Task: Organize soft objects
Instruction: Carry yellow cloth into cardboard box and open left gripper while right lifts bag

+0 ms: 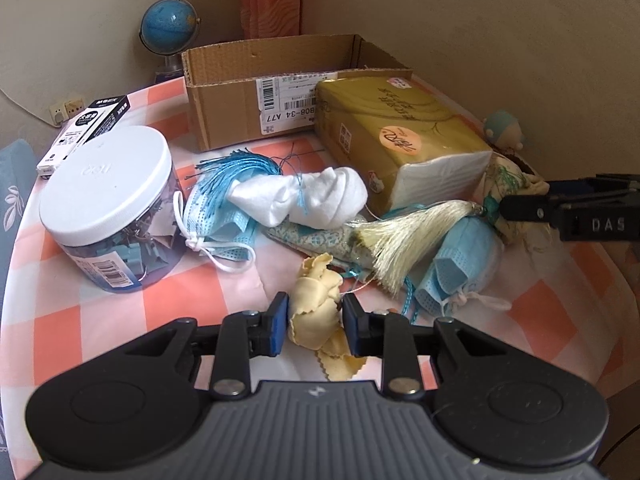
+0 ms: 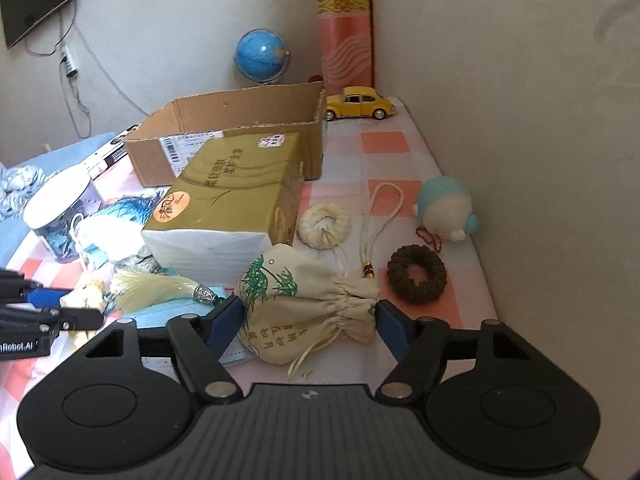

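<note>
We see our right claw [image 2: 310,318] straddling a beige drawstring pouch [image 2: 304,304] printed with green bamboo; the blue pads sit at its two ends, contact unclear. Behind it lies a gold tissue pack [image 2: 232,196], leaning against an open cardboard box [image 2: 240,128]. To the right on the checked surface [image 2: 384,144] rest a brown scrunchie [image 2: 418,279], a cream scrunchie [image 2: 324,226] and a small doll [image 2: 444,210].

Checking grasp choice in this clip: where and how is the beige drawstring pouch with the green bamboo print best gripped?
Grip the drawstring pouch across its stuffed body, beside the gathered neck, coming from above and the near side. It lies on its side, neck pointing right, between the right gripper fingers, so they already bracket it; the loose cords offer no firm hold.
</note>
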Demonstrator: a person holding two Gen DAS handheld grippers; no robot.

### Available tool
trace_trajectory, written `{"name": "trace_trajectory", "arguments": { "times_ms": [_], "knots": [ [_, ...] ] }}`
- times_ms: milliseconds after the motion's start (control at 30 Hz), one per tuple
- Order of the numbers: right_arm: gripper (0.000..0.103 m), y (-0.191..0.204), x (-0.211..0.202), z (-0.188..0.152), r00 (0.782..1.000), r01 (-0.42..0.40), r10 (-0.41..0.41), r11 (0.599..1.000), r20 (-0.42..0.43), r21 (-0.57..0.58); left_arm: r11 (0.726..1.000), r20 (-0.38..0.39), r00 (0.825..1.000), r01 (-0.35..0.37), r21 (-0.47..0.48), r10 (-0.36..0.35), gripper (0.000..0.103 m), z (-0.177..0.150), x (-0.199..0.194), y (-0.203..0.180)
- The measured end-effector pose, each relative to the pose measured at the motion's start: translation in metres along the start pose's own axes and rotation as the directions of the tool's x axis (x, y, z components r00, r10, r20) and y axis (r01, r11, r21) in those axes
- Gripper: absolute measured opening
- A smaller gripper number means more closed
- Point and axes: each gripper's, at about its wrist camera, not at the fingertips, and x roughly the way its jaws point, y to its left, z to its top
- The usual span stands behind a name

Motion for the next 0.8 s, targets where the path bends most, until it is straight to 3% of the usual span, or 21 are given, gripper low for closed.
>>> {"name": "trace_trajectory", "arguments": {
  "times_ms": [100,200,467,533,700,800],
  "knots": [
    [0.093,-0.005,-0.002,0.003,1.000,-0.002,0.002,0.999,0.015,0.053,1.000,0.005,1.000,-0.002,0.005,0.002,0.027,-0.001,-0.003,0.000],
    [0.097,-0.005,-0.001,0.008,0.999,-0.017,0.013,0.995,0.036,0.100,1.000,0.005,1.000,0.000,0.006,0.000,0.027,0.000,-0.005,0.001],
    [0.097,0.005,0.021,0.009,0.998,0.056,-0.051,0.989,-0.034,0.135,1.000,-0.002,1.000,0.001,0.008,-0.001,0.027,0.003,0.000,0.002],
    [0.095,0.005,0.022,0.006,0.998,0.047,-0.043,0.989,-0.035,0.137,1.000,-0.004,1.000,0.001,0.013,-0.001,0.027,0.003,0.002,0.001],
    [0.077,0.007,0.018,0.006,0.996,0.073,-0.068,0.991,-0.050,0.110,1.000,-0.010,1.000,-0.001,0.022,0.001,0.027,0.005,0.000,0.001],
    [0.074,0.009,0.011,0.006,0.996,0.081,-0.077,0.993,-0.053,0.091,0.999,-0.012,1.000,0.000,0.032,0.001,0.027,0.006,-0.004,0.001]
  ]
}}
